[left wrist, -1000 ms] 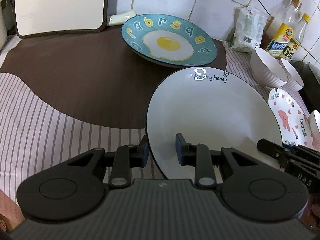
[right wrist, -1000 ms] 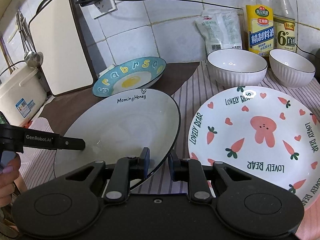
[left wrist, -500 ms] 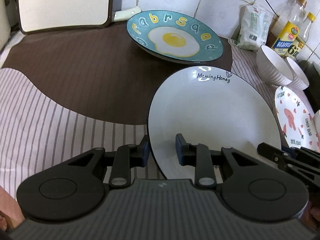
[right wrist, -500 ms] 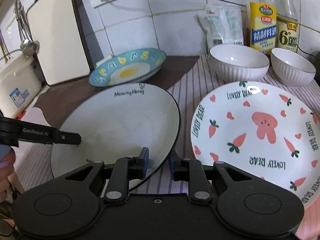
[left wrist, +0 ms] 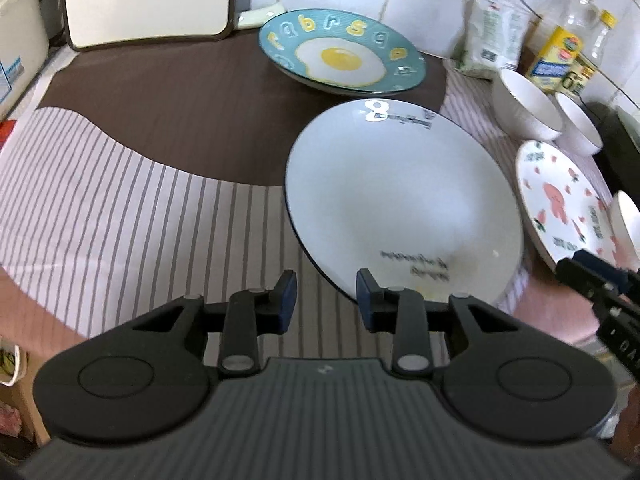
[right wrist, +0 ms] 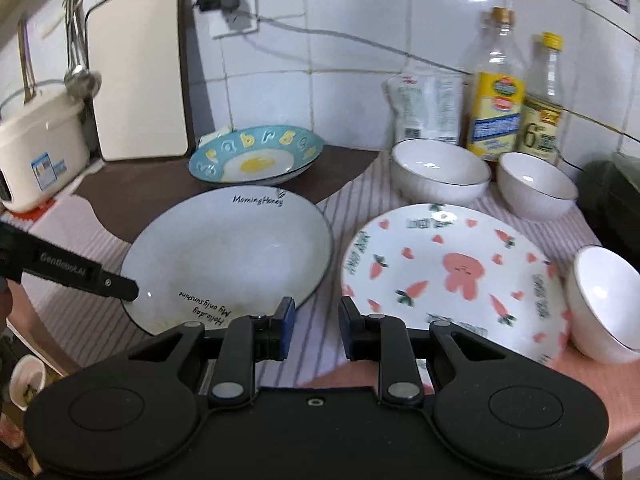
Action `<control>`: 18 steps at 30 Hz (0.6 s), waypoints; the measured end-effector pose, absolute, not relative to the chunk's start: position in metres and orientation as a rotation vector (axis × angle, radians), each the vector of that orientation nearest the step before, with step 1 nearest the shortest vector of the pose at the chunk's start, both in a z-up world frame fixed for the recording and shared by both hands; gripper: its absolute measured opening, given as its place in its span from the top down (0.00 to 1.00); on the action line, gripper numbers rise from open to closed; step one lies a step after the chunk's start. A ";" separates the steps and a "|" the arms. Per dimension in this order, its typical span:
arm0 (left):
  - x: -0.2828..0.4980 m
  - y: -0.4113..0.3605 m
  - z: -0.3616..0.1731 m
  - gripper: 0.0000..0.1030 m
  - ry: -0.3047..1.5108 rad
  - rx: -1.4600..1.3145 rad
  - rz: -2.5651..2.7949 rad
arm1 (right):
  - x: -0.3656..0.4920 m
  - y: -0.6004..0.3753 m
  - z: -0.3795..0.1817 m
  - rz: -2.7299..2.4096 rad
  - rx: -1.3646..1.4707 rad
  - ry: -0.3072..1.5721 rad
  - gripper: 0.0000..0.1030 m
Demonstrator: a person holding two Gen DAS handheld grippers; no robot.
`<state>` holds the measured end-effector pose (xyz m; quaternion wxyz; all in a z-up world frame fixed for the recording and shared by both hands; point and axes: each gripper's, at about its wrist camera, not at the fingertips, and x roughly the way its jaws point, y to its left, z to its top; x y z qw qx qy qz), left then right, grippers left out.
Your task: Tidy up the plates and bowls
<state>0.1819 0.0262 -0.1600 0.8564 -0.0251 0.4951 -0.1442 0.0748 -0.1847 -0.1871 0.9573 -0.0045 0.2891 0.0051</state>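
On striped cloth [left wrist: 132, 216], white plate [left wrist: 400, 200] flat, lettering sideways, both tools parted, empty.

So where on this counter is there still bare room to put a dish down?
The striped cloth and brown mat left of the white plate, below the cutting board, lie bare. Crowded: right side, with rabbit plate, three bowls and bottles.

bottle labels [right wrist: 495, 120] blurred, small bowl [left wrist: 629, 220] cut off at edge
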 end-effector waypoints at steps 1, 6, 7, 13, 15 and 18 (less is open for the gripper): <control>0.177 0.024 -0.156 0.69 1.036 -0.046 -0.311 | 0.068 -0.190 -0.183 0.004 0.000 0.577 0.73; 0.157 0.007 -0.132 0.69 0.998 -0.012 -0.363 | 0.045 -0.210 -0.167 -0.034 0.013 0.523 0.72; 0.154 0.003 -0.128 0.69 0.990 -0.006 -0.376 | 0.041 -0.213 -0.165 -0.042 0.016 0.514 0.71; 0.140 -0.030 -0.105 0.68 0.943 0.045 -0.457 | 0.021 -0.237 -0.156 -0.093 0.035 0.470 0.68; 0.138 -0.041 -0.101 0.67 0.929 0.061 -0.486 | 0.016 -0.244 -0.157 -0.112 0.040 0.464 0.67; 0.137 -0.060 -0.097 0.66 0.907 0.085 -0.527 | 0.011 -0.258 -0.162 -0.146 0.050 0.457 0.66</control>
